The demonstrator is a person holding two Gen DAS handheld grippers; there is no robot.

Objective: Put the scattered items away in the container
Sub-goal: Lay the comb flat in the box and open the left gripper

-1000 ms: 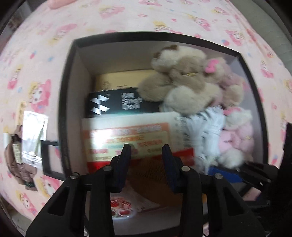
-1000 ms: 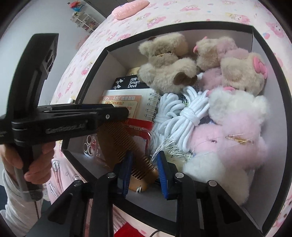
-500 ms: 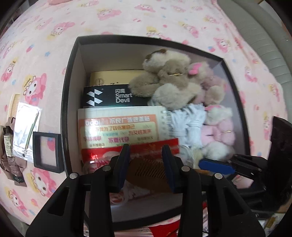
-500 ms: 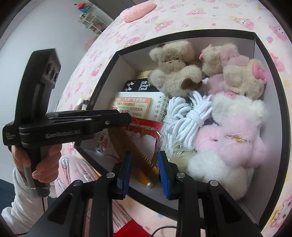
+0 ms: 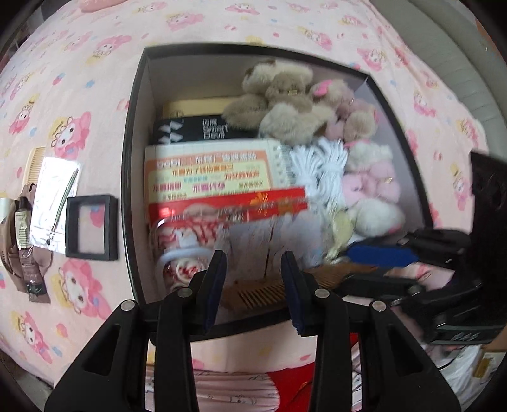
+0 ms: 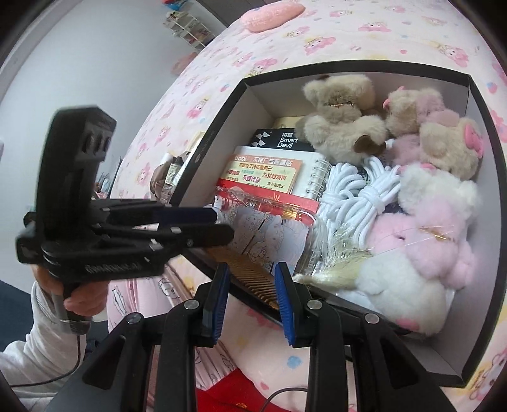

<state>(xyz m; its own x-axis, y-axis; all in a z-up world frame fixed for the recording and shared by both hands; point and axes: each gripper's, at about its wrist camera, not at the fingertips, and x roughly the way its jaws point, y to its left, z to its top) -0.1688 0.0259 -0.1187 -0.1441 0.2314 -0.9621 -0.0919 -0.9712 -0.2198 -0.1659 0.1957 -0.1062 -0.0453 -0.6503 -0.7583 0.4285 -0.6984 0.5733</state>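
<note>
A black box [image 5: 128,164] on the pink bedspread holds plush toys [image 5: 285,104], a white cord bundle [image 5: 320,171], booklets and a brown comb [image 5: 253,293] lying at its near edge. The box [image 6: 475,104] and comb [image 6: 250,274] also show in the right wrist view. My left gripper [image 5: 253,279] is open and empty above the comb. My right gripper [image 6: 250,285] is open and empty, with the comb between its fingers. Left of the box lie a small black frame [image 5: 92,226], a silver pouch [image 5: 52,202], a pale comb [image 5: 35,161] and a brown sachet [image 5: 23,234].
The right gripper's body [image 5: 443,279] reaches in at the box's near right corner. The left gripper and hand [image 6: 95,234] sit left of the box. A pink cushion [image 6: 272,14] lies far back on the bed. Red fabric [image 5: 304,383] lies below the box.
Both grippers have pulled back toward the box's near edge. The brown comb now lies flat at the box's near side, and the right gripper's jaws have opened off it.
</note>
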